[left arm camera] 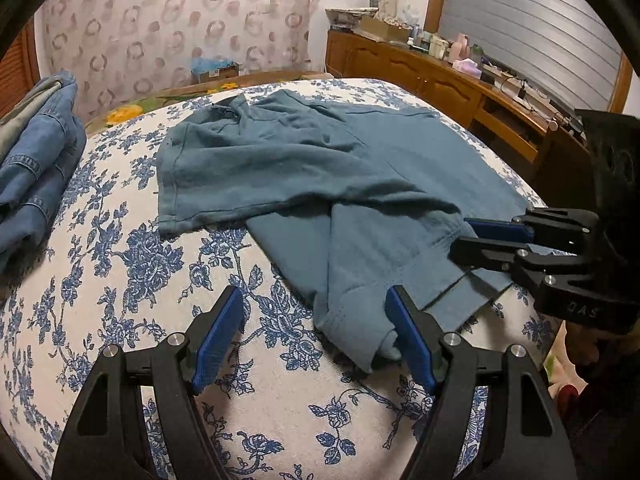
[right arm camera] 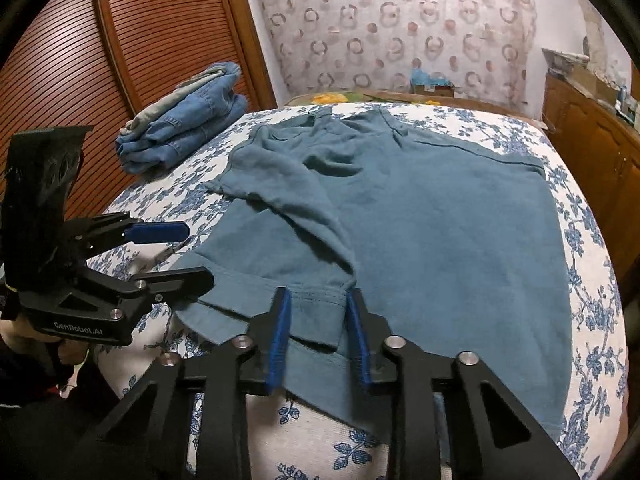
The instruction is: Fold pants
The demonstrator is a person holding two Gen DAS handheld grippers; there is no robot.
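Teal pants [left arm camera: 320, 160] [right arm camera: 440, 220] lie spread on a bed with a blue floral cover [left arm camera: 120, 260] [right arm camera: 320, 440], one leg folded loosely over the other. My left gripper [left arm camera: 316, 320] [right arm camera: 198, 254] stands open low over the near edge. A crumpled leg end lies between its pads and touches the right-hand pad [left arm camera: 408, 336]. My right gripper [right arm camera: 319, 296] [left arm camera: 460, 236] is narrowly closed on a stitched hem of the pants, with the bunched cloth pinched between its blue pads.
A stack of folded denim [left arm camera: 36, 152] [right arm camera: 184, 128] sits at the bed's far left. A cluttered wooden sideboard [left arm camera: 440, 80] [right arm camera: 592, 140] runs along the right side. A louvred wooden door [right arm camera: 140, 40] stands behind the denim.
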